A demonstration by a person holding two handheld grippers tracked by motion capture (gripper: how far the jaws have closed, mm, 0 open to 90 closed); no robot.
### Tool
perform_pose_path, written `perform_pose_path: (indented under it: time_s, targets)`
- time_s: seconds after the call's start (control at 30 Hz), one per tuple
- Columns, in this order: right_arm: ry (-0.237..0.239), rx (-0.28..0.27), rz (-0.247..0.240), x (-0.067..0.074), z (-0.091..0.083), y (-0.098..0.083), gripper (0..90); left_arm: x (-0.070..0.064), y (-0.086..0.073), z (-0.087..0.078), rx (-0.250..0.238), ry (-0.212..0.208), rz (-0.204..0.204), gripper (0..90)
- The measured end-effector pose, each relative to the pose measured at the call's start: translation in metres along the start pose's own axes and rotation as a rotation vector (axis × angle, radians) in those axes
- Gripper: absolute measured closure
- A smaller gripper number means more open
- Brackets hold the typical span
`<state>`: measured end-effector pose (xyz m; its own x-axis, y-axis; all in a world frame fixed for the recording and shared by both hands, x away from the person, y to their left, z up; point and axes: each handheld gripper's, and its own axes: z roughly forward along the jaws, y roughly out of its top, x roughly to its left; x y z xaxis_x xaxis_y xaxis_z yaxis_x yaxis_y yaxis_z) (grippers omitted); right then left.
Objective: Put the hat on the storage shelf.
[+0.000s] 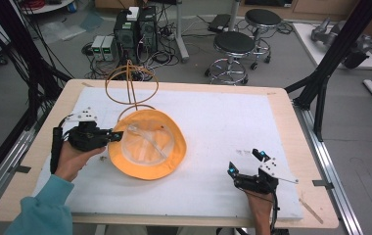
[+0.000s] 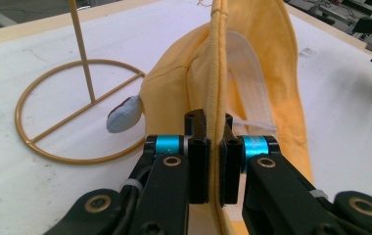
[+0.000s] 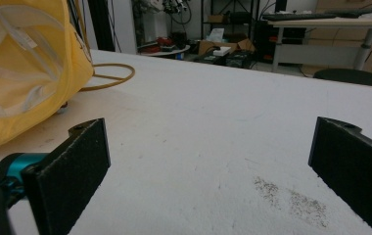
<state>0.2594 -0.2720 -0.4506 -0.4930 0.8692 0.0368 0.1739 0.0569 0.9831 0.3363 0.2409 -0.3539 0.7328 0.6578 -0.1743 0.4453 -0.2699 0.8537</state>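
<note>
A yellow bucket hat [image 1: 147, 145] lies upside down on the white mat, its pale lining facing up. My left gripper [image 1: 117, 136] is shut on the hat's left brim; in the left gripper view the brim [image 2: 217, 98] runs up between the closed jaws. A gold wire hat stand [image 1: 130, 83] rises just behind the hat, its ring base [image 2: 76, 117] flat on the mat. My right gripper [image 1: 246, 162] rests near the front right of the mat, jaws wide open with nothing between them, well apart from the hat [image 3: 27, 73].
The white mat [image 1: 223, 122] covers a wooden table [image 1: 291, 117]. A small grey-blue tag [image 2: 124, 115] sticks out from under the hat near the ring base. Stools [image 1: 234, 46] and computer towers [image 1: 135, 29] stand on the floor beyond the far edge.
</note>
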Motion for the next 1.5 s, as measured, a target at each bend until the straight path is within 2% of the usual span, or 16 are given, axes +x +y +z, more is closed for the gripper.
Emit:
perform_pose_path:
  time_s: [0.33, 0.83, 1.07, 1.5]
  targets:
    - [-0.001, -0.002, -0.003, 0.000, 0.000, 0.000, 0.6, 0.004, 0.008, -0.026, -0.014, 0.035, 0.003, 85.8]
    - [-0.001, 0.002, 0.004, 0.000, 0.000, 0.000, 0.6, 0.024, 0.009, -0.069, -0.027, 0.123, -0.014, 85.9]
    - [-0.001, 0.002, 0.003, 0.000, 0.000, 0.000, 0.6, 0.028, 0.015, -0.079, -0.037, 0.142, -0.010, 85.9]
    - [0.001, 0.001, 0.008, 0.000, 0.000, 0.000, 0.6, 0.036, 0.019, -0.100, -0.039, 0.212, 0.003, 86.1]
